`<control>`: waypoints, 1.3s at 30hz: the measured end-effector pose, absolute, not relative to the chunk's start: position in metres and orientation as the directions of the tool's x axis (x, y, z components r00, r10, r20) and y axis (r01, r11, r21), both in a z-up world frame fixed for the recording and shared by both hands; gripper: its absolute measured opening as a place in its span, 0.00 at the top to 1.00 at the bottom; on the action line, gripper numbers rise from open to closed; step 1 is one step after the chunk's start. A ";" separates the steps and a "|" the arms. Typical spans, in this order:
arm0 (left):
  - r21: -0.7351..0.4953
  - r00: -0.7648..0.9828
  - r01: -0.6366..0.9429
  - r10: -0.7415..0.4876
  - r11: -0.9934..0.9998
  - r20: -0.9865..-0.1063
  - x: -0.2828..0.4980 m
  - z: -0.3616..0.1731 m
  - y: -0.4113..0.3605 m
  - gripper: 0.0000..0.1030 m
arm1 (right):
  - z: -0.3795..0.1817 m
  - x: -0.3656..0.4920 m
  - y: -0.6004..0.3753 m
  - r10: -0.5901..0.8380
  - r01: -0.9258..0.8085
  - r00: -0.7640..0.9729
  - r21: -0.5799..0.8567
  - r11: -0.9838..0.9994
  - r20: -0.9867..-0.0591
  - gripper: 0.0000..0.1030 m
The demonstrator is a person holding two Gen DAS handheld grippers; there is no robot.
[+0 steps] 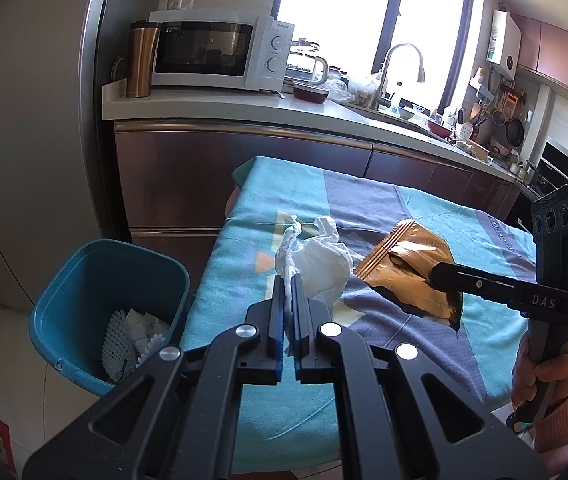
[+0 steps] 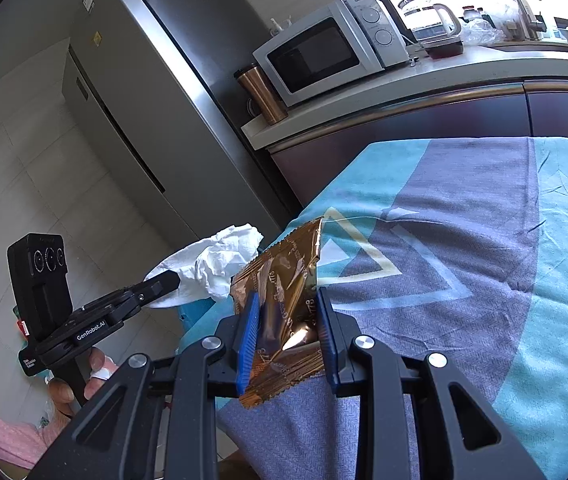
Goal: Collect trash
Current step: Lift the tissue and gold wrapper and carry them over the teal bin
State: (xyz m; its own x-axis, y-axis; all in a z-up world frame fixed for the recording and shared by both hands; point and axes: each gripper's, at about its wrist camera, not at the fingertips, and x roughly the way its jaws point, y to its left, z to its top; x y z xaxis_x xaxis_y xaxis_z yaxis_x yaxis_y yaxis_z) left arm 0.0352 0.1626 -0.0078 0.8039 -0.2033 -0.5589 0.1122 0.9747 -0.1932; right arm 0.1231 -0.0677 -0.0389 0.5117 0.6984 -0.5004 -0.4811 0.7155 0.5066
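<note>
Both tongs clamped: left tongs hide tissue edge; right tongs cover wrapper middle.

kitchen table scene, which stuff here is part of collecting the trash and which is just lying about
Part of the job:
- white crumpled tissue, held by the left gripper
- brown foil wrapper, held by the right gripper
- blue trash bin beside the table, already holding some trash

Just lying about:
- microwave
- copper travel mug
- glass kettle
- fridge
</note>
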 end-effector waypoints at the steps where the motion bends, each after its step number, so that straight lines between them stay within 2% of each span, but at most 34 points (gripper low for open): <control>1: -0.192 0.805 0.109 -0.200 0.975 -0.558 0.034 -0.008 0.164 0.96 | -0.039 0.123 -0.067 0.699 -0.483 0.510 0.506 0.715 -0.501 0.74; 39: -0.195 0.815 0.034 -0.140 0.980 -0.563 0.019 -0.009 0.198 0.96 | -0.048 0.137 -0.031 0.747 -0.534 0.429 0.524 0.663 -0.509 0.74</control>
State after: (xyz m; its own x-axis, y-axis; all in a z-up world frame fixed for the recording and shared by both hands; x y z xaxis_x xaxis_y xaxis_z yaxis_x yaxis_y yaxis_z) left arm 0.0191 0.1980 -0.0093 0.8146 -0.1400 -0.5629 0.0340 0.9803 -0.1946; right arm 0.1372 -0.0312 -0.0481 0.4287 0.7468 -0.5085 -0.5336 0.6635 0.5245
